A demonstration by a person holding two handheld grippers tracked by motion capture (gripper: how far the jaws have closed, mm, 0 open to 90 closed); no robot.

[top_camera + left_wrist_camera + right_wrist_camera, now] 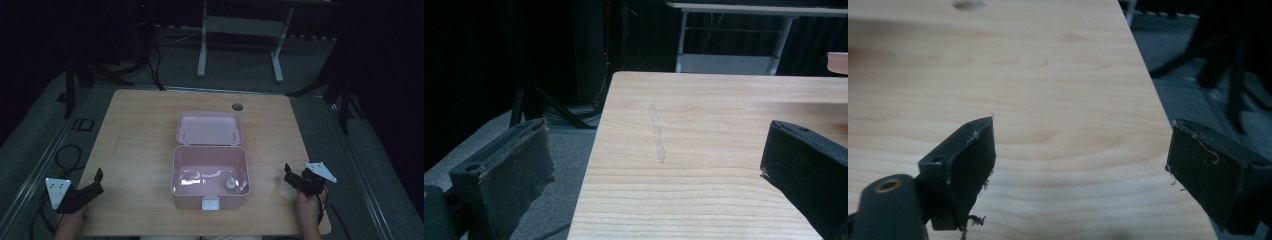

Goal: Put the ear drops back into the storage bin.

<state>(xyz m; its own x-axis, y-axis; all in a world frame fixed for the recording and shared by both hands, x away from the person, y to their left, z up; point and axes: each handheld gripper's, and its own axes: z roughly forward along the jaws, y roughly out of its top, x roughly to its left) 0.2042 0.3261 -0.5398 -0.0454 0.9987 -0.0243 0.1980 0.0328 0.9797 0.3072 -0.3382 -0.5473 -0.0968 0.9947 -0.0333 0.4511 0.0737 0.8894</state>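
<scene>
- High view: pink box (210, 175) sits mid-table, nearer the person's edge, lid (209, 128) swung open and lying flat behind it toward the far side.
- Inside the box, a small round silvery item (231, 184) rests near the front right corner; what it is can't be told. White latch tab (210, 203) sticks out at the box's front wall.
- Left gripper (97, 181) sits at the front left corner of the table (140, 130), well apart from the box. Jaws wide open, nothing between them; in the left gripper view one jaw hangs past the table's left edge, over the floor.
- Right gripper (289, 176) is at the front right, near the right edge, also apart from the box. Jaws spread wide, empty; right gripper view shows bare wood between them.
- Round hole (237, 106) in the tabletop, far side, right of the lid.
- Bare wood lies betw. each gripper and the box w/ nothing in the way.
- Beyond the table: white desk frame (240, 40) and dark stands on the floor.
</scene>
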